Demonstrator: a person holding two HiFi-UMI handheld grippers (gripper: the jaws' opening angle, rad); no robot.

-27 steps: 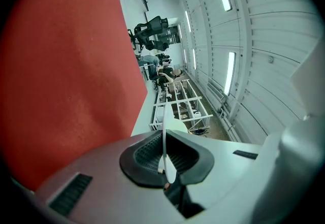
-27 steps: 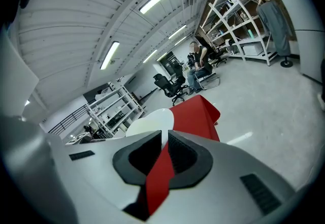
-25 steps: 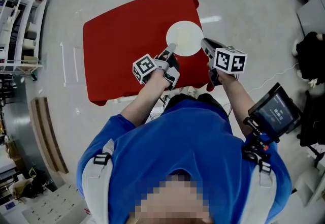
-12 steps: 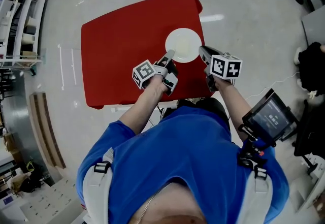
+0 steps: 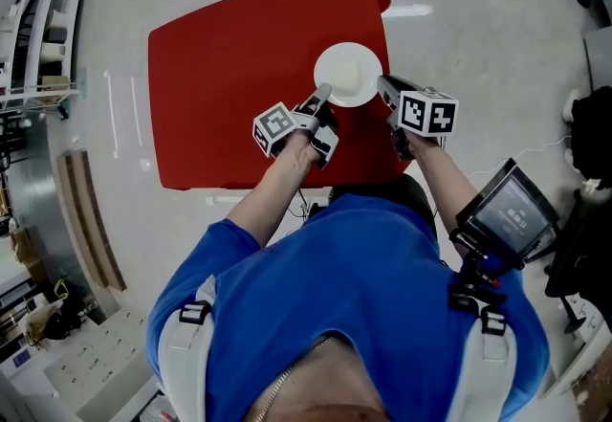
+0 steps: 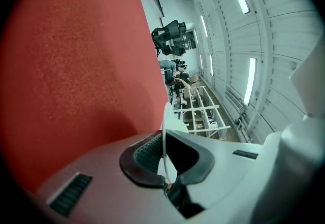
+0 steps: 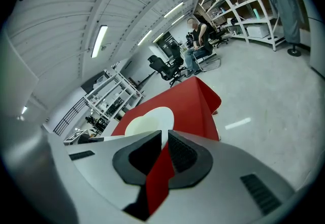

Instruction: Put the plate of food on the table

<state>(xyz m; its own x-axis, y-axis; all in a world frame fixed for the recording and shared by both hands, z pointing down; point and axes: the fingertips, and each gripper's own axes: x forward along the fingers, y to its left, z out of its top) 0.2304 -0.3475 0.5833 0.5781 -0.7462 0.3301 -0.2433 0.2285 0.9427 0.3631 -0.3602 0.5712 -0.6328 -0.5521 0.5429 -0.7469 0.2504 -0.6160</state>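
Red table (image 5: 229, 76): its far, left and middle parts are bare. The far-right corner droops in a fold.
Plate (image 5: 349, 74): white and round, it is over the table close by the right edge, about midway along that edge. Most of the cloth lies open to its left.
Plate contents: the middle looks pale cream. What lies on the plate cannot be made out.
Plate contact: no view settles whether it rests on the cloth or hangs just above it.
Left gripper (image 5: 321, 97): it comes in from the near edge. Its jaws are pressed onto the plate's near-left rim, and the left gripper view shows the thin white rim edge-on between the ribbed pads.
Right gripper (image 5: 384, 83): it sits at the table's right edge with its tips just beside the plate's right rim. Its jaws stand a narrow slit apart, with only red cloth showing through the gap and nothing pinched. The plate lies just past the tips.
Room at the right edge: little cloth is left between the plate and the edge, with open pale floor (image 5: 478, 18) beyond.
Room at the far edge: the floor there is open, running back to office chairs (image 7: 165, 68) and a seated person (image 7: 195, 40).
Room at the left edge: a strip of floor, then a white shelving rack (image 5: 38, 28) and a long wooden board (image 5: 86, 238) lying on the floor.
Near edge: the person's arms cross it to the table. A small screen (image 5: 509, 214) hangs at the person's right side.
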